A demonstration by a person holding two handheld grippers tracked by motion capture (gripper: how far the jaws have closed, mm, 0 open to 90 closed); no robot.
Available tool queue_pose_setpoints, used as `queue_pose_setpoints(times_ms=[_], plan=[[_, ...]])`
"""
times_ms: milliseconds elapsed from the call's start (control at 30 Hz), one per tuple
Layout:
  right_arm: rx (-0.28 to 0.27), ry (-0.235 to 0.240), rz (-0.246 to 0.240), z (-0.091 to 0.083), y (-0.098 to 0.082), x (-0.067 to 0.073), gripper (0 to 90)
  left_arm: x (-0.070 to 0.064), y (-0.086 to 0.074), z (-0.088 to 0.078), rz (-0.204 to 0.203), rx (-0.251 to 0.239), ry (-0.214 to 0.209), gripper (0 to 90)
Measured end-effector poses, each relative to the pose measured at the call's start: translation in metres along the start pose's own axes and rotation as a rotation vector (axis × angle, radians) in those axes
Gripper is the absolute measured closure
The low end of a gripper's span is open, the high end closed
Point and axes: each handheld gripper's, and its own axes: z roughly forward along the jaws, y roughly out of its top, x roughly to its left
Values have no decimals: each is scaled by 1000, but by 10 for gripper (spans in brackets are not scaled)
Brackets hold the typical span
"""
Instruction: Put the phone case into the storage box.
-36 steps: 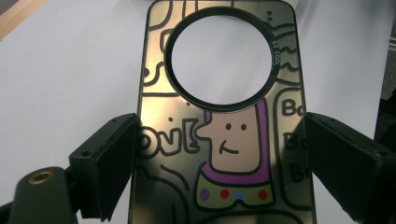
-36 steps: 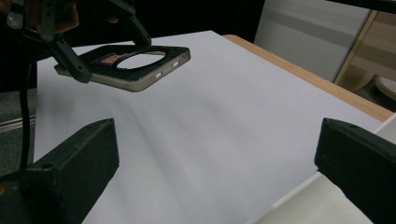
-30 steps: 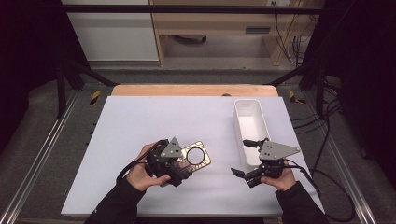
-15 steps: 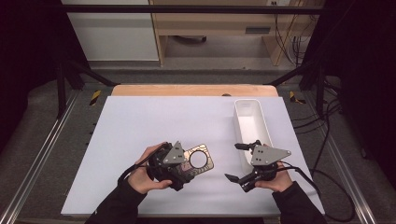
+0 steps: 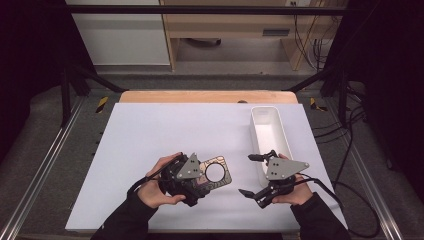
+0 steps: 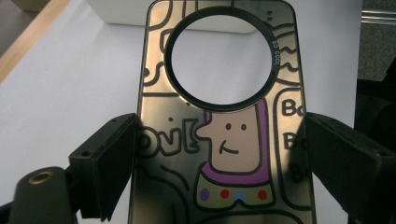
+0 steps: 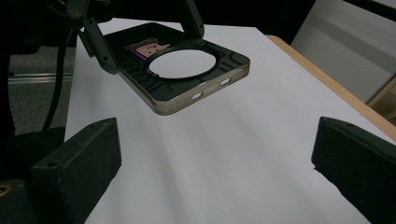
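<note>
We have the phone case (image 6: 219, 140) pinched across its width in our left gripper (image 5: 192, 181), one black jaw pressed against each long edge. It is a dark, glossy case with a large round hole near the top and a cartoon figure in purple below it. In the right gripper view the phone case (image 7: 187, 70) hangs tilted and lifted off the white table (image 5: 165, 130), its side buttons facing us. It sits at the near middle of the table, left of the long white tray (image 5: 261, 131) that runs along the right side.

Our right gripper (image 5: 257, 175) is beside the near end of the tray, its jaws spread wide with nothing between them, pointed toward the case and well apart from it.

We judge that the case is being held up ready for a handover or a two-handed grip. The next move calls for bringing the right gripper in level to the free end of the case and closing on its edges, not across the hole, while the left keeps its pinch.
</note>
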Motion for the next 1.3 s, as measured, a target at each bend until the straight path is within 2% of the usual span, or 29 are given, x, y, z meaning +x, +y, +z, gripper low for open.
queue_pose_setpoints(times_ms=[300,467,867,1300], plan=[[13,21,-34,3,6,1,21,0,3,0,28,2,-1,116],[21,49,-67,7,11,2,22,-1,5,-1,45,3,-2,116],[24,69,-97,17,17,4,27,-3,11,1,81,-5,-10,116],[24,100,-105,22,17,4,31,-7,19,4,122,-22,-58,116]])
